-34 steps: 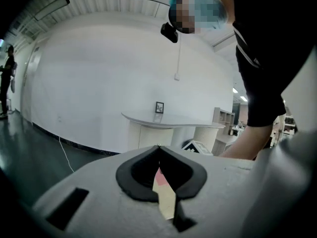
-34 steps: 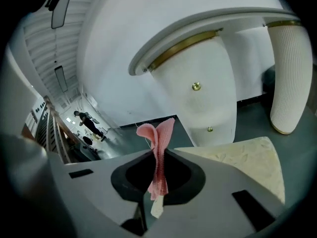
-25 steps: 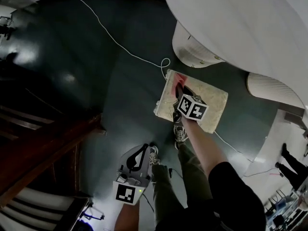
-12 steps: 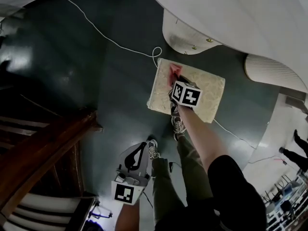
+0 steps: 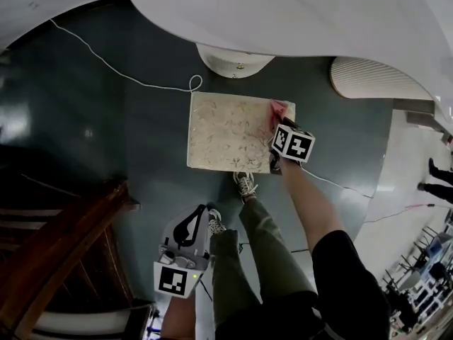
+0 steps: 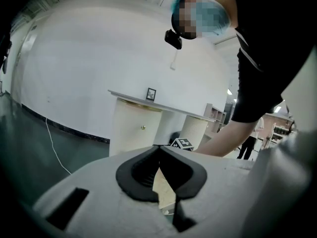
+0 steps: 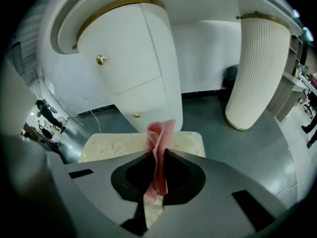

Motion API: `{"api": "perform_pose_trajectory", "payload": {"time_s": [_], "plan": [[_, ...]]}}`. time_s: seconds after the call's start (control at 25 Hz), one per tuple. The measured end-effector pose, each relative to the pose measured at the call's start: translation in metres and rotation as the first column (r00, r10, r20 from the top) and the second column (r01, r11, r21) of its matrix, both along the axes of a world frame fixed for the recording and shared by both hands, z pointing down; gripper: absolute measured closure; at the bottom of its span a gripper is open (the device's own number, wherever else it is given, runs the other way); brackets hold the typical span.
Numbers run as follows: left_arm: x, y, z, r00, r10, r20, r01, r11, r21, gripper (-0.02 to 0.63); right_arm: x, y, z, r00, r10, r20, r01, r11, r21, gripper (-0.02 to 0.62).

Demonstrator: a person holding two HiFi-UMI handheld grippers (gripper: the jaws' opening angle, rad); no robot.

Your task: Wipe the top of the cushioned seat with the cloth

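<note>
The cushioned seat (image 5: 230, 132) is a square, cream, patterned pad low on the dark floor; its top also shows in the right gripper view (image 7: 119, 145). A pink cloth (image 5: 277, 109) lies at the seat's right edge, pinched in my right gripper (image 5: 280, 122). In the right gripper view the cloth (image 7: 159, 152) stands folded between the closed jaws of that gripper (image 7: 157, 155). My left gripper (image 5: 190, 227) hangs low near my legs, away from the seat, its jaws shut with nothing in them (image 6: 158, 150).
A white curved cabinet (image 5: 233, 61) stands just behind the seat, and a ribbed white column (image 5: 371, 83) to its right. A white cable (image 5: 127, 76) runs across the floor at the left. Dark wooden furniture (image 5: 64, 261) fills the lower left. My shoes (image 5: 245, 184) touch the seat's near edge.
My right gripper has carried the pink cloth across the seat top from its left side to its right edge. The left gripper has stayed low by my legs.
</note>
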State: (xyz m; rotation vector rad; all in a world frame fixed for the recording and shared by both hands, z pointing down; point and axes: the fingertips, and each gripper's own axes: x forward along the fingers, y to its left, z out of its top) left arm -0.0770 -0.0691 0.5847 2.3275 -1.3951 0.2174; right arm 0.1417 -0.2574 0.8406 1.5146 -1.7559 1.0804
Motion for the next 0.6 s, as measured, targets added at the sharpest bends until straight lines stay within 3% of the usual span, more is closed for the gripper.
{"api": "perform_pose_trajectory", "payload": {"time_s": [0.36,0.6], "plan": [[0.052,-0.023,-0.006,0.995,0.095,-0.025,-0.094,0.995,0.022,0.589,0.106,0.017,0.001,0.989,0.097,-0.114,-0.103,0.993,-0.056,0.569],[0.053,-0.016,-0.017,0.994,0.109,-0.005,-0.109,0.994,0.025,0.589,0.087,0.027,-0.017,0.995,0.096,-0.032,-0.097,0.995,-0.014,0.569]]}}
